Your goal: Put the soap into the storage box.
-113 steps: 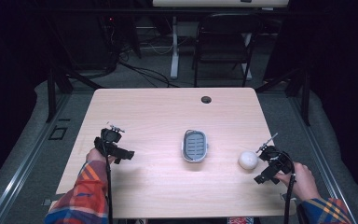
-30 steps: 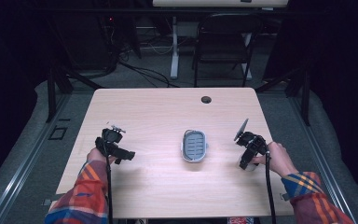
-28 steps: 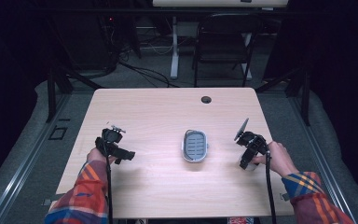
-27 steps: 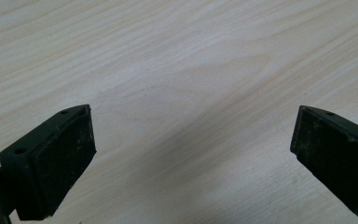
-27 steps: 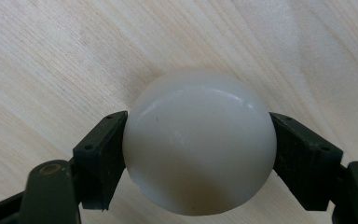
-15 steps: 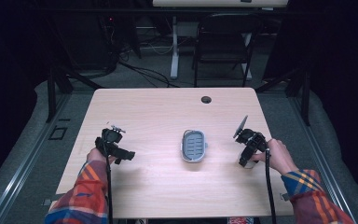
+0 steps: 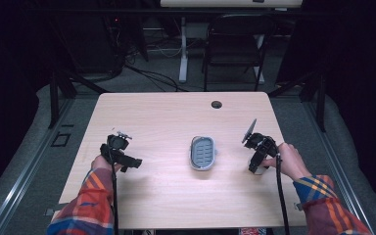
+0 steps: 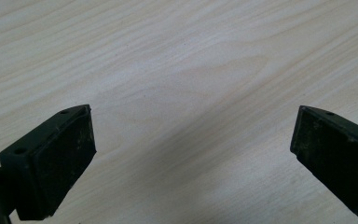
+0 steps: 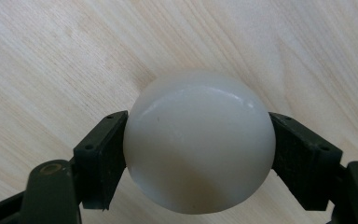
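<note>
A smooth white ball [image 9: 199, 140] sits between the two black jaws of my right gripper [image 9: 199, 154], which press on its left and right sides just above the wood. In the high view the right gripper [image 7: 257, 164] is at the table's right side, pointing down, and a sliver of the ball [image 7: 260, 170] peeks out under it. My left gripper [image 7: 131, 162] rests at the table's left side. Its jaws stand wide apart in the left gripper view, with bare wood under the left gripper [image 8: 191, 140].
A grey oval ribbed dish [image 7: 193, 152] lies at the middle of the light wooden table [image 7: 166, 117], left of the right gripper. A round cable hole [image 7: 216, 104] is near the far edge. A black chair [image 7: 235, 44] stands beyond the table.
The right gripper came in from the table's right edge onto the white ball, which lay free before, and shut on it. The left gripper has barely moved.
</note>
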`<act>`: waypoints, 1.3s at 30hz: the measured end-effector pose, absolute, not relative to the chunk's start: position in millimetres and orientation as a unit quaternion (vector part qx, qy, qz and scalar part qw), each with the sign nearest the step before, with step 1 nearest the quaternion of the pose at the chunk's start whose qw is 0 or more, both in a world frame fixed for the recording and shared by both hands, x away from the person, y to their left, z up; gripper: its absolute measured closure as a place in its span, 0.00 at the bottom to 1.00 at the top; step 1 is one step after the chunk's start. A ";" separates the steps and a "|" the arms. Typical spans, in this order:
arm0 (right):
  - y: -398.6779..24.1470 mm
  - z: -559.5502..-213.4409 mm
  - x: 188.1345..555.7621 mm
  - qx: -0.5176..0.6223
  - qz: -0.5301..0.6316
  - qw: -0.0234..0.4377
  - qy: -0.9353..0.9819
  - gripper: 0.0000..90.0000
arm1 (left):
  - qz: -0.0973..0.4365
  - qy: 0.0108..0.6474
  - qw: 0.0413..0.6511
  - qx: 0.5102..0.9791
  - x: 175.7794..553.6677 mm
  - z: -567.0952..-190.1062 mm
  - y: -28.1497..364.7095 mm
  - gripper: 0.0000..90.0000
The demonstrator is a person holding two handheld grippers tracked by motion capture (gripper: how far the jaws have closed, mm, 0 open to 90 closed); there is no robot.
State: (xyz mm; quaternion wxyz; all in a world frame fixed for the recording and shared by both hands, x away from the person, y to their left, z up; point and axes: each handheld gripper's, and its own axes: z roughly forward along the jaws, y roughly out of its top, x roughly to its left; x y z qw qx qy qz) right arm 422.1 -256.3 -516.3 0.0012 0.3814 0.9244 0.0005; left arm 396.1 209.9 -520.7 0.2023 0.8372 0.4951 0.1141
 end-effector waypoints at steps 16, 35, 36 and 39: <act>-241.1 -511.8 426.7 0.366 -0.003 0.002 0.931 0.27 | 0.112 0.492 0.201 0.840 397.5 -521.0 208.3 0.00; -217.8 -501.9 434.0 0.343 -0.008 0.000 0.939 0.27 | 0.111 0.489 0.202 0.841 398.2 -521.4 207.4 0.00; -217.8 -501.9 434.0 0.343 -0.008 0.000 0.939 0.27 | 0.111 0.489 0.202 0.841 398.2 -521.4 207.4 0.00; -212.7 -501.2 435.8 0.338 -0.010 0.000 0.941 0.27 | 0.111 0.489 0.202 0.841 398.2 -521.4 207.1 0.00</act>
